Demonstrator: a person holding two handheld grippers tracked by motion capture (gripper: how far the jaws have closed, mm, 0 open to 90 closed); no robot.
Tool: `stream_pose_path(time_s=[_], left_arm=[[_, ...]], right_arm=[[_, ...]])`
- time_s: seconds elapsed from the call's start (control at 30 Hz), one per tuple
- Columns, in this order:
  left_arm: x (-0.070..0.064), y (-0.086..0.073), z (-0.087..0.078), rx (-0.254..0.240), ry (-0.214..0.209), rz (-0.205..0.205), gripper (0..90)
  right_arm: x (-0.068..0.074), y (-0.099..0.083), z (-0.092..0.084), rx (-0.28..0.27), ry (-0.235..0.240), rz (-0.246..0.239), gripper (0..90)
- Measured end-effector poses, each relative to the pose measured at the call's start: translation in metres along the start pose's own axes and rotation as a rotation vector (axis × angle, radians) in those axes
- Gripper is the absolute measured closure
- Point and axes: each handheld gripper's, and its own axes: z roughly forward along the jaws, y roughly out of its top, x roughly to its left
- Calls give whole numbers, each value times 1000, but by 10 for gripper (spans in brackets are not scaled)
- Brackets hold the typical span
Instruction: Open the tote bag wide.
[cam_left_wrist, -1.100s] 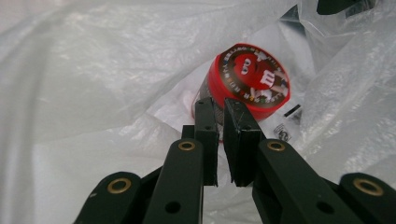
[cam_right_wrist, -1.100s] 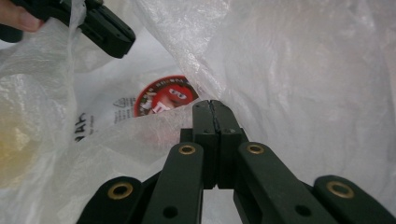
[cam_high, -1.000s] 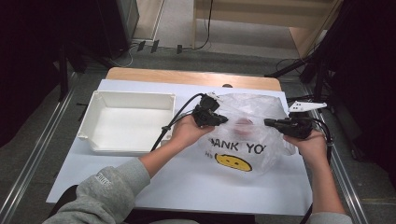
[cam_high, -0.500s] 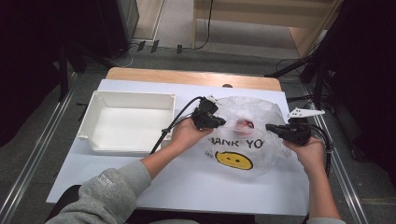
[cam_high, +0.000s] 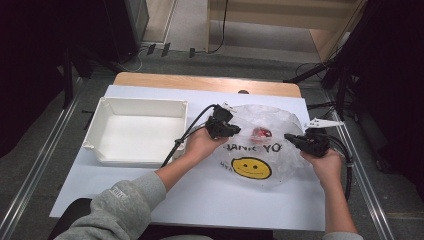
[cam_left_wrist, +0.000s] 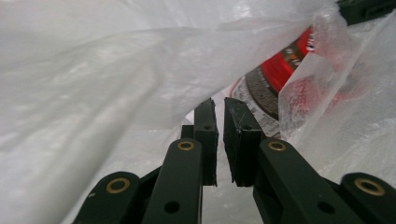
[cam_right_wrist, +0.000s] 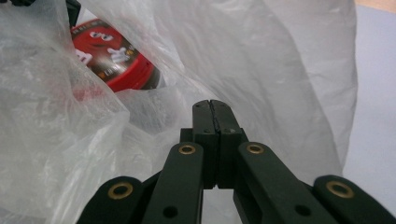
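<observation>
A clear plastic bag (cam_high: 272, 117) printed with a yellow smiley face (cam_high: 251, 167) lies on the white table top, right of centre. Inside it sits a round red candy tin (cam_high: 261, 132), also seen through the film as the tin (cam_left_wrist: 289, 60) and the tin (cam_right_wrist: 112, 51). My left gripper (cam_high: 235, 131) is at the bag's left rim, jaws nearly together with the film pinched at the tips (cam_left_wrist: 219, 105). My right gripper (cam_high: 288, 137) is at the bag's right rim, jaws pressed together on the film (cam_right_wrist: 211, 103). The bag's mouth is stretched between them.
An empty white tray (cam_high: 100, 150) stands left of the bag, close to the left hand's cable. The white sheet (cam_high: 200, 200) covers the table; a wooden edge (cam_high: 200, 82) shows at the back. Metal rails run along both sides.
My right gripper has sunk a little toward the table, and the bag's right side has come down with it. The left gripper has stayed where it was.
</observation>
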Motion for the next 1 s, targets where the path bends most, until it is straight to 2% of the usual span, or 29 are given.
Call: stream_pose_path(time_s=[0.13,0.17,0.33,0.53,0.8,0.83,0.97,1.0], left_arm=[[3,-2,3,7,22,3,842],[4,-2,4,9,29,-7,842],[10,-6,7,18,45,-17,842],[13,-11,10,20,47,-34,842],[12,-14,15,30,52,-32,840],[13,-14,16,37,53,-33,840],[15,-16,19,47,60,-44,841],[16,-16,20,49,68,-41,843]], right_arm=[[1,-3,5,29,-12,-8,900],[1,-4,7,37,-18,-13,900],[0,-11,13,43,-29,9,900],[-3,-20,18,66,-58,31,900],[-4,-30,21,88,-99,26,900],[-6,-33,21,78,-104,42,900],[-7,-36,19,64,-137,26,900],[-7,-37,18,62,-146,35,900]])
